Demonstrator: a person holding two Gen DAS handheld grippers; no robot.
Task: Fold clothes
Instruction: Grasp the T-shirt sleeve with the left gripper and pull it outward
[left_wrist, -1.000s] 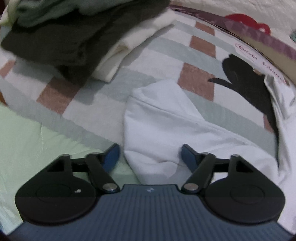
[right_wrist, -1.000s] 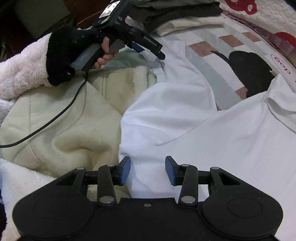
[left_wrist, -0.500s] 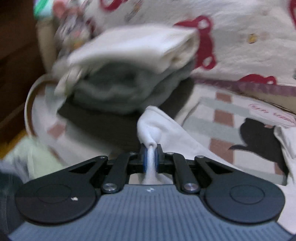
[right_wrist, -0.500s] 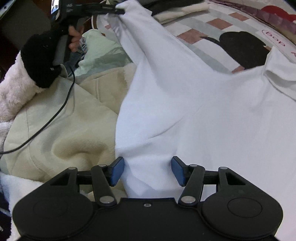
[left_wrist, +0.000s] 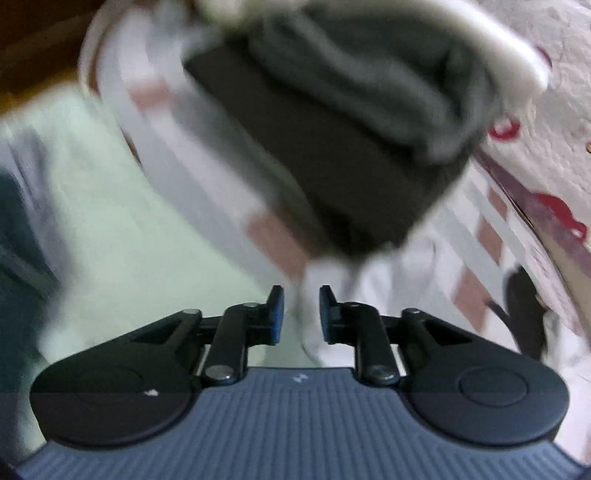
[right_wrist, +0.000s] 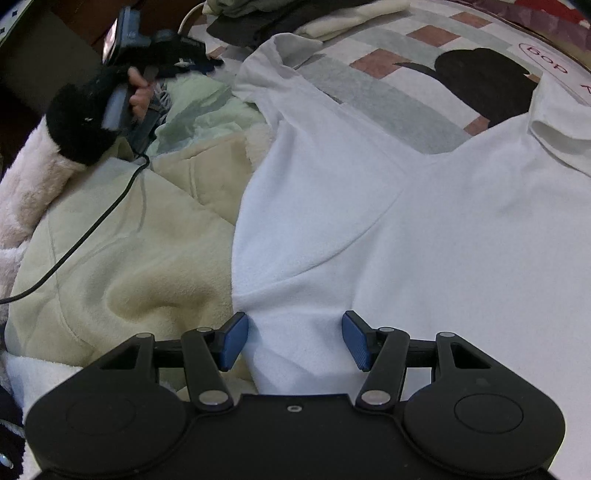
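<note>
Your right wrist view was sharp and showed the whole layout; your left wrist view was smeared by motion and showed mostly the stack of folded clothes (left_wrist: 354, 122) looming close, grey and dark layers under a cream one. Only the right view showed your hand (right_wrist: 138, 94) in a black fuzzy cuff, gripping the left gripper (right_wrist: 207, 61) beside the sleeve end.

The white shirt (right_wrist: 424, 229) looked soft and matte, spread flat with its collar (right_wrist: 554, 136) turned up, lying across a checked blanket (right_wrist: 373, 92) with a black cat shape and over a cream fleece (right_wrist: 129, 258).

Your right gripper (right_wrist: 294, 339) stood wide apart, its blue pads straddling the shirt's lower edge without pinching it. In the left view, the left gripper (left_wrist: 298, 314) sat narrowly parted, with a blurred fold of white cloth between the pads; whether they touched it you could not have told.
</note>
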